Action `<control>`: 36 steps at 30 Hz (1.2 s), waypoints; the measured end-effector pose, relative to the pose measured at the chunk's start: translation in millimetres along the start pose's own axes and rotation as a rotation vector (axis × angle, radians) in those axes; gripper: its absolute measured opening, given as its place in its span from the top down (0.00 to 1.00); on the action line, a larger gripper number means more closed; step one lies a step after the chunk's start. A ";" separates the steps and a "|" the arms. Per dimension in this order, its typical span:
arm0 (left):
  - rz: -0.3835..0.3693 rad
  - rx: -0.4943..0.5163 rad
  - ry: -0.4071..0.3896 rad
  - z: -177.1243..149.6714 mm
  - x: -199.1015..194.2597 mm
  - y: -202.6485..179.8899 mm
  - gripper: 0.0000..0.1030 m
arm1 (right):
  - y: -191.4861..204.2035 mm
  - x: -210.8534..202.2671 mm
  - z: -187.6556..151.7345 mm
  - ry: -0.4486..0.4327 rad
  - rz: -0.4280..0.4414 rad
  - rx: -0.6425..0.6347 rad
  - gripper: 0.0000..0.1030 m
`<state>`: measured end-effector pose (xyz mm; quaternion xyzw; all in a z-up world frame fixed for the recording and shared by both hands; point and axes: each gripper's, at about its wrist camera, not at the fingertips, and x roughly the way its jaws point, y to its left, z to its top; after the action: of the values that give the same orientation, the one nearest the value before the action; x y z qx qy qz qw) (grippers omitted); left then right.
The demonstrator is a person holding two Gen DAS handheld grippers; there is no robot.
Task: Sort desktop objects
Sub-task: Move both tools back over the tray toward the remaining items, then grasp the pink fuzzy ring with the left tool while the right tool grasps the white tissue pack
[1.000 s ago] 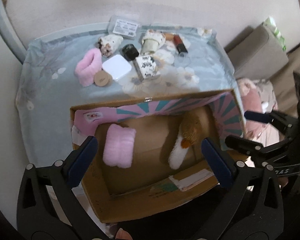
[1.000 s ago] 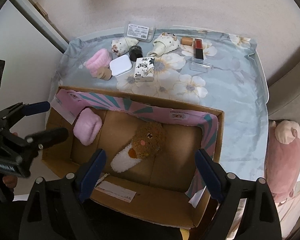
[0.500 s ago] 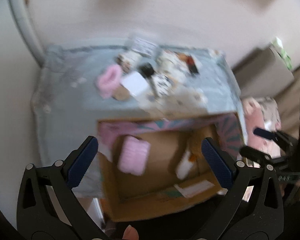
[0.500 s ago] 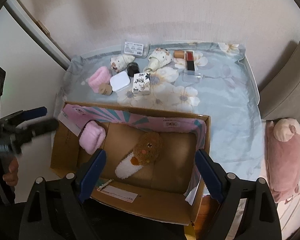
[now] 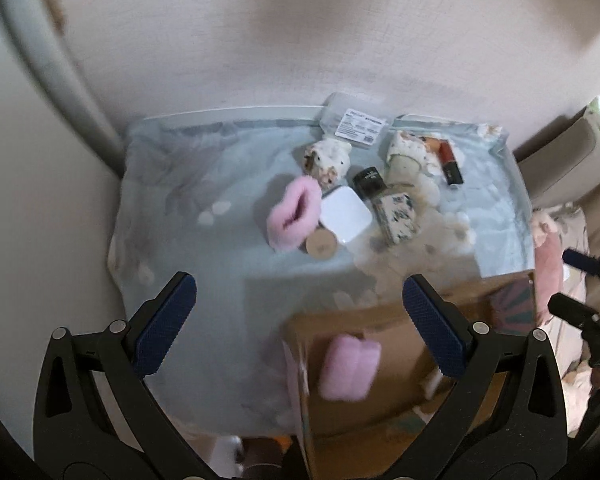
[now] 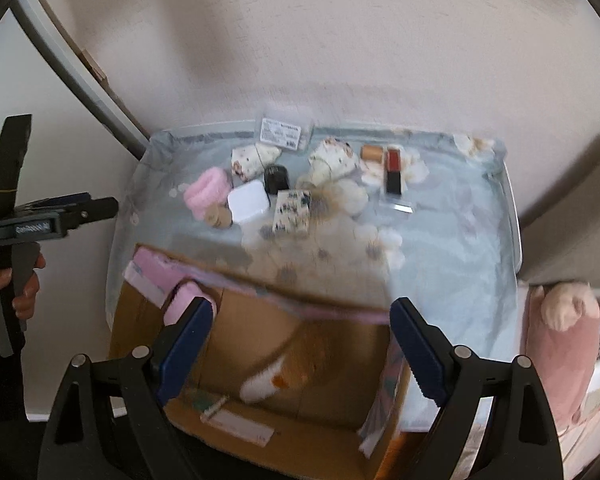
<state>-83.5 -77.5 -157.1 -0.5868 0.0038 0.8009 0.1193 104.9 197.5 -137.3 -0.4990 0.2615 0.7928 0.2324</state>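
Note:
A cardboard box (image 6: 256,328) stands at the table's near edge, holding a pink fluffy roll (image 5: 350,368) and a brown-and-white plush toy (image 6: 284,368). On the blue flowered cloth (image 5: 204,264) lie a pink fluffy ring (image 5: 292,214), a white square case (image 5: 345,215), a round wooden disc (image 5: 321,243), a black jar (image 5: 367,180), a patterned tissue pack (image 5: 396,218), two plush shells (image 5: 327,160), a red lipstick (image 6: 393,170) and a labelled packet (image 5: 358,126). My left gripper (image 5: 300,312) is open and empty above the cloth. My right gripper (image 6: 300,344) is open and empty above the box.
A wall backs the table. A pink plush pillow (image 6: 560,344) lies to the right of the table. A grey sofa cushion (image 5: 560,160) stands at the far right. The left gripper also shows at the left of the right wrist view (image 6: 72,210).
Both grippers have pulled up and back from the box. The left one has swung left, over the cloth. Both stay open and empty.

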 end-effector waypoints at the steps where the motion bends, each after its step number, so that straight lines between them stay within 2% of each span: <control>1: 0.007 0.015 0.020 8.1 11.7 -0.3 0.00 | -0.5 3.7 4.8 0.005 0.000 -0.002 0.14; 5: 0.019 0.049 0.090 30.7 61.2 -0.1 0.01 | 3.9 39.7 36.4 0.060 -0.015 -0.039 0.14; 10: 0.005 0.101 0.136 41.5 104.8 -1.7 0.07 | 14.3 108.0 64.0 0.167 -0.038 -0.082 0.14; 12: -0.003 0.110 0.155 44.4 117.7 -3.0 0.10 | 16.3 135.3 70.5 0.209 -0.042 -0.090 0.14; 18: -0.015 0.122 0.182 49.7 140.1 -2.0 0.12 | 17.8 183.4 81.7 0.289 -0.058 -0.097 0.15; 23: -0.007 0.127 0.204 51.6 149.3 2.3 0.21 | 17.8 202.3 84.6 0.335 -0.060 -0.094 0.20; 25: 0.001 0.116 0.217 51.0 153.2 6.3 0.31 | 17.4 207.4 83.7 0.351 -0.075 -0.093 0.20; 27: -0.018 0.102 0.228 49.7 155.8 10.0 0.36 | 17.0 211.9 81.6 0.365 -0.079 -0.093 0.20; 28: -0.036 0.094 0.232 48.6 156.3 11.5 0.42 | 16.8 213.1 80.5 0.370 -0.079 -0.093 0.20; 30: -0.064 0.090 0.236 47.1 155.8 11.6 0.52 | 16.6 215.0 77.9 0.381 -0.077 -0.093 0.31; 32: -0.081 0.090 0.233 45.9 153.6 9.5 0.60 | 16.1 216.1 76.2 0.388 -0.078 -0.095 0.38; 33: -0.090 0.087 0.232 45.4 152.5 8.6 0.65 | 15.9 216.4 74.7 0.390 -0.090 -0.102 0.46; 35: -0.096 0.080 0.231 44.4 150.1 7.6 0.68 | 15.5 215.6 72.6 0.385 -0.099 -0.111 0.56; 36: -0.097 0.078 0.231 44.0 148.9 7.4 0.70 | 14.5 214.0 71.4 0.379 -0.092 -0.107 0.56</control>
<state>-168.4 -50.5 -284.5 -0.6695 0.0202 0.7206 0.1792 -36.4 255.7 -303.9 -0.6623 0.2350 0.6861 0.1883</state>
